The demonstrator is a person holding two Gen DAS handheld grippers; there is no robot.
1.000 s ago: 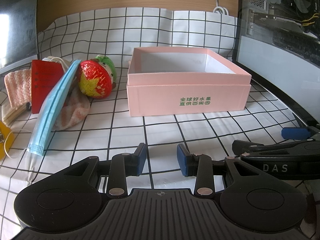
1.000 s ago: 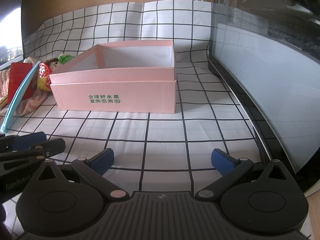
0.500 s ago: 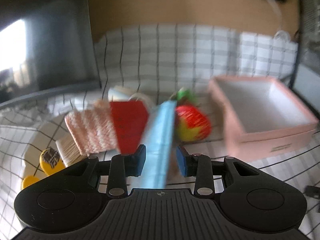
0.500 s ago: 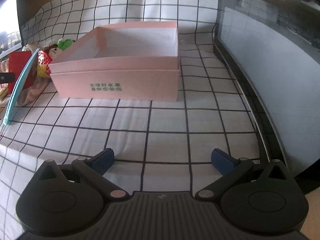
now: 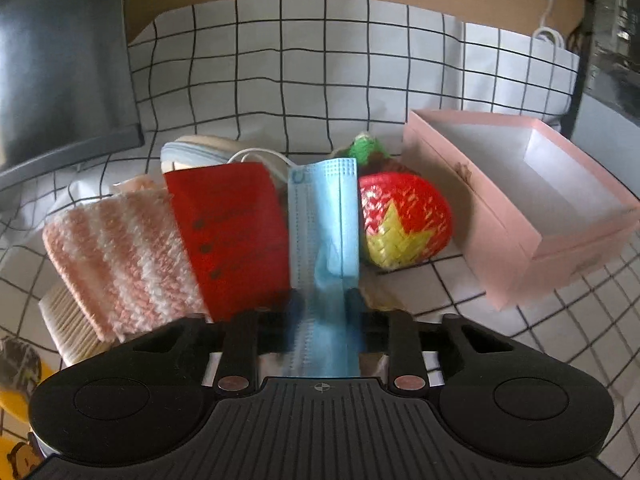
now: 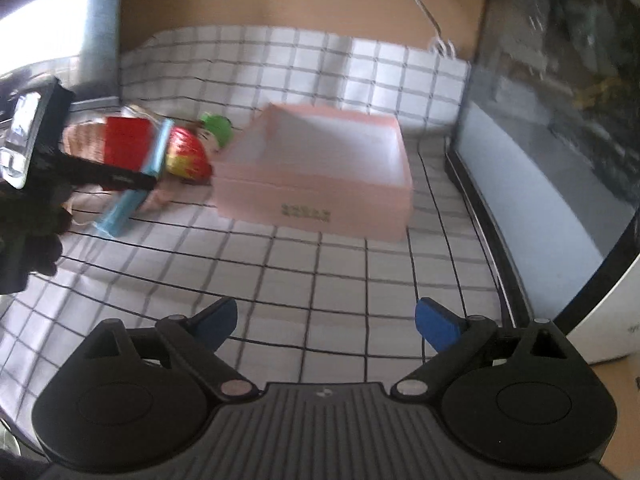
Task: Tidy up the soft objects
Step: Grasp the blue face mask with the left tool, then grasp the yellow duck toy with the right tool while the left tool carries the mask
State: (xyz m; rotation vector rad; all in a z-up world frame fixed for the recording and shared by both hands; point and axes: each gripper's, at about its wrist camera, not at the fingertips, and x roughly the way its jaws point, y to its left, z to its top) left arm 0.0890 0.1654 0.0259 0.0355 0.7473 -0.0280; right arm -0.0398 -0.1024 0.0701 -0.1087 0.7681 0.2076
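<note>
In the left wrist view a blue face mask [image 5: 325, 232] leans among a pile with a red pouch [image 5: 232, 236], a pink striped knit cloth [image 5: 120, 260] and a strawberry plush [image 5: 404, 220]. My left gripper [image 5: 323, 304] has its fingers on either side of the mask's lower end, close to it; whether they pinch it is blurred. An empty pink box [image 5: 532, 200] stands to the right. In the right wrist view my right gripper [image 6: 326, 320] is open and empty above the checked cloth, with the box [image 6: 320, 184] and mask [image 6: 128, 200] ahead.
A checked cloth [image 6: 320, 264] covers the table. A dark glass panel [image 6: 540, 140] runs along the right side. A brush [image 5: 68, 316] and yellow items [image 5: 16, 372] lie at the left. A white cable [image 5: 548, 32] hangs at the back wall.
My left gripper has swung left from in front of the box to the pile and closed in around the blue mask. My right gripper has risen and pulled back, staying open.
</note>
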